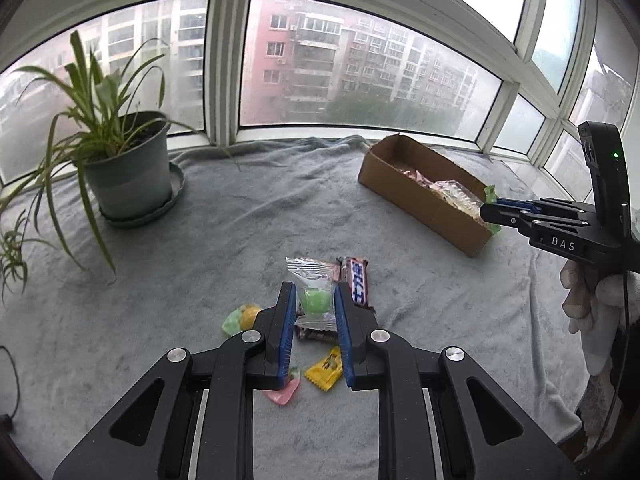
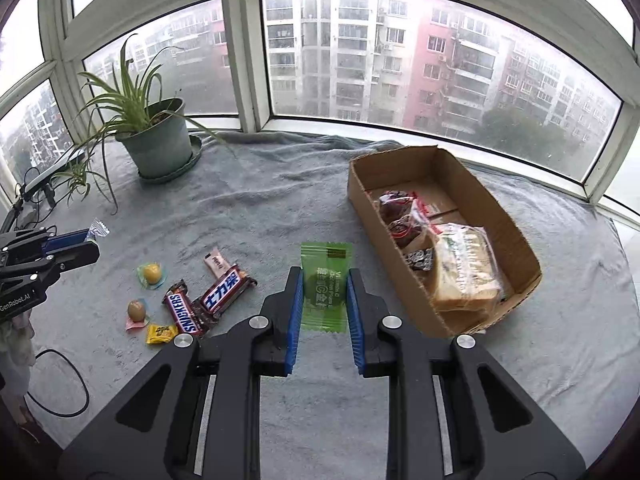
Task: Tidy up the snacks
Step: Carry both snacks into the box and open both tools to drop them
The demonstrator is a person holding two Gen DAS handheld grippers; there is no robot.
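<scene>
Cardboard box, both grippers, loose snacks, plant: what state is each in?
Cardboard box: open-topped, partly filled with packets.
Left gripper: shut on a clear-wrapped green candy.
Right gripper: shut on a green sachet.
Snickers bars: lying loose on the grey towel.
Potted plant: upright.

Soft overcast daylight through the windows [image 1: 360, 64] — sharp centre, fisheye-bent, vignetted edges.

blanket [image 2: 280, 200]: grey cloth, soft nap
box [image 2: 516, 236]: matt brown cardboard
green packet [image 2: 326, 264]: glossy plastic film
pot [image 2: 160, 152]: matt green plastic
</scene>
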